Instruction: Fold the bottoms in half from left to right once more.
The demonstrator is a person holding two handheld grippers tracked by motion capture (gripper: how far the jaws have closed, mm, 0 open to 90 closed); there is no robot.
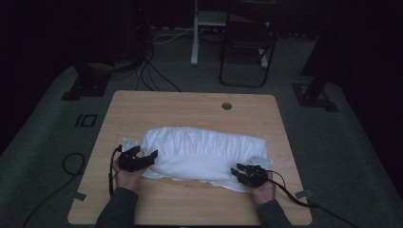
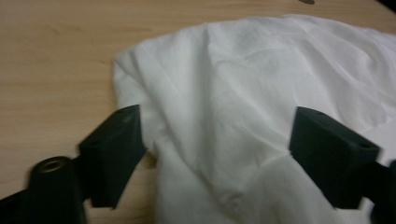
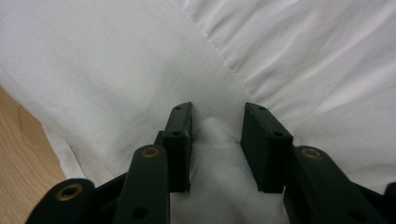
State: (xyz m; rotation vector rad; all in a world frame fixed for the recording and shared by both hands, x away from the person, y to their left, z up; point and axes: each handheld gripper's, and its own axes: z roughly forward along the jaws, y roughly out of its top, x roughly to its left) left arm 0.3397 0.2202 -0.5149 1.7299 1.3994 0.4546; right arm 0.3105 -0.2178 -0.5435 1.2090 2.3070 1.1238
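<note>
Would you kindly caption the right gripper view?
Right tongs partly closed around a fold of the white fabric pillowcase.

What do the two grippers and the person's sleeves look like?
Both the left gripper and the right gripper are black, with two blocky jaws, brass-coloured pivot rings, a grey plate on top and a trailing black cable. The sleeves are dark grey.

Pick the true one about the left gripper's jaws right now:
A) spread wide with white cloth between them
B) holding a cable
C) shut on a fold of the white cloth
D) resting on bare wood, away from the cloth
A: in the left gripper view the left gripper has its jaws far apart, with the white cloth lying between them, not pinched.
</note>
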